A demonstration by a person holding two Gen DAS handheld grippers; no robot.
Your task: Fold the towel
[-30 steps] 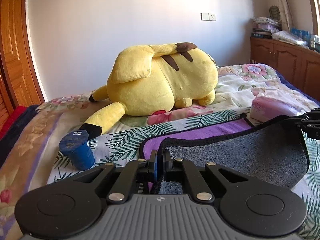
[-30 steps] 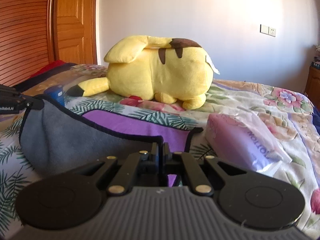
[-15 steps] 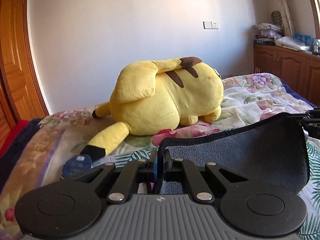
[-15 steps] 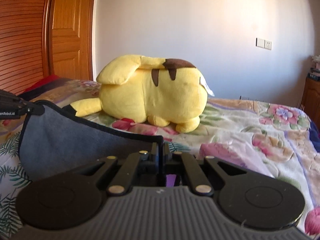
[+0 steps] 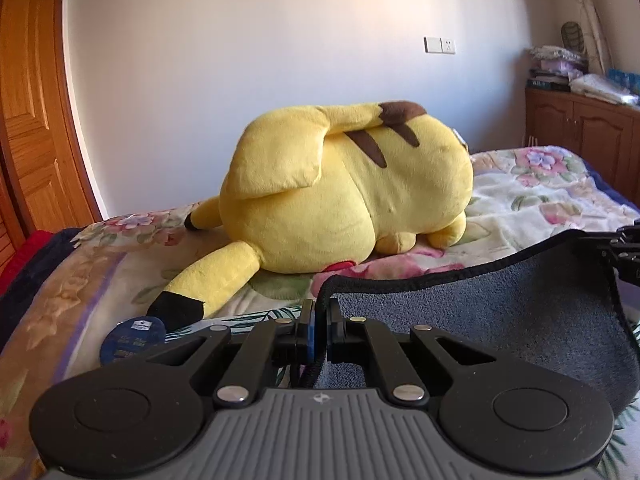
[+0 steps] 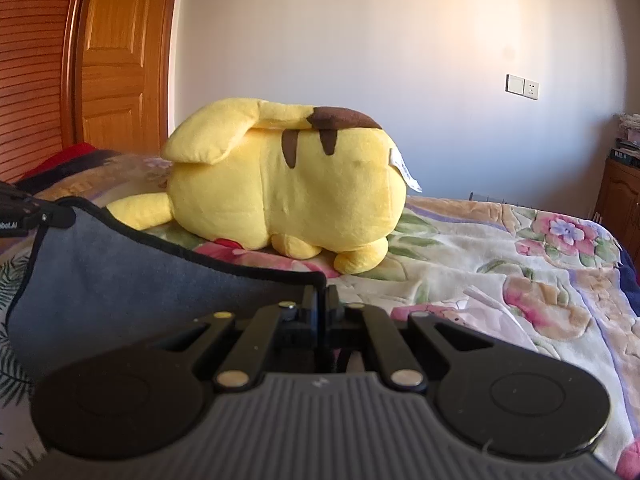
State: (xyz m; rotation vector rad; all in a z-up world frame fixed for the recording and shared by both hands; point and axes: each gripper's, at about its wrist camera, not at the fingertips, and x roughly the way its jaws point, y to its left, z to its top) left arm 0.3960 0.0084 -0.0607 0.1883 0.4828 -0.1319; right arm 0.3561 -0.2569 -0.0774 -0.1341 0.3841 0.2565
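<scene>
A grey towel [image 5: 500, 312] with a black hem hangs stretched between my two grippers above the bed. My left gripper [image 5: 320, 312] is shut on one top corner. My right gripper [image 6: 322, 300] is shut on the other top corner, and the towel [image 6: 120, 280] sags away to the left in its view. The right gripper shows at the right edge of the left wrist view [image 5: 624, 256], and the left gripper at the left edge of the right wrist view [image 6: 24, 216]. The towel's lower part is hidden behind the gripper bodies.
A big yellow plush toy [image 5: 340, 200] lies on the floral bedspread [image 5: 532, 192] just beyond the towel. A blue can [image 5: 132, 336] stands by the plush's tail. A wooden door [image 6: 116, 60] is at left, a wooden cabinet [image 5: 584, 128] at right.
Both grippers have risen and moved toward the plush with the towel's edge. The towel's purple side and the pink packet have dropped out of view.
</scene>
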